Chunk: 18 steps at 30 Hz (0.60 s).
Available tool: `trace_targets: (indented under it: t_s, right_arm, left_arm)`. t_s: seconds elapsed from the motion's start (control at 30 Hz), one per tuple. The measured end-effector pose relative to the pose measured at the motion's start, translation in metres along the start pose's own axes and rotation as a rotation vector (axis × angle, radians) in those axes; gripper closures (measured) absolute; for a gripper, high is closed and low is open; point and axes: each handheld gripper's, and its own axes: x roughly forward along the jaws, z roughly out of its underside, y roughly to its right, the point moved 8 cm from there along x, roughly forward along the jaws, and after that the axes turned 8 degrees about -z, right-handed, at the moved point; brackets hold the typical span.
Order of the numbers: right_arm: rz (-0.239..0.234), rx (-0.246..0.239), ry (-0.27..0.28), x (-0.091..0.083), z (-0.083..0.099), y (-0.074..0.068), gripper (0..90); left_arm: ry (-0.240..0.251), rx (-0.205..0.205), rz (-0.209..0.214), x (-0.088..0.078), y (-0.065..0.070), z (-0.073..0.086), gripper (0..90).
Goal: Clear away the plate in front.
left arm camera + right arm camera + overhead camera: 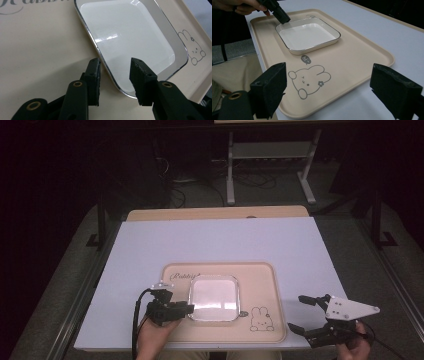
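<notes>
**Left gripper view: jaws straddle dish rim, no pinch**

Left gripper view puts my left gripper point(115, 75) over the near edge of the square white dish point(130, 37): one jaw outside the rim on the tray point(37, 50), the other above the dish's inside. Gap is medium, pads not pressing, so nothing is held. I judge that placement suits a rim pinch, since the shallow dish offers no other hold. Dish sits flat, about mid-tray, beside the rabbit drawing point(193, 48). My right gripper point(315, 316) waits wide and empty off the tray's right corner, over the white table sheet point(220, 240), probably keeping clear.
</notes>
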Motion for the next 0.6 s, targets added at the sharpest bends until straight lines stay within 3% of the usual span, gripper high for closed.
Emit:
trace_targets:
  t_s: [0.6]
  right_arm:
    - [0.003, 0.013, -0.014, 0.001, 0.003, 0.001, 13.1]
  left_arm:
    - [0.093, 0.082, 0.009, -0.014, -0.003, -0.013, 55.5]
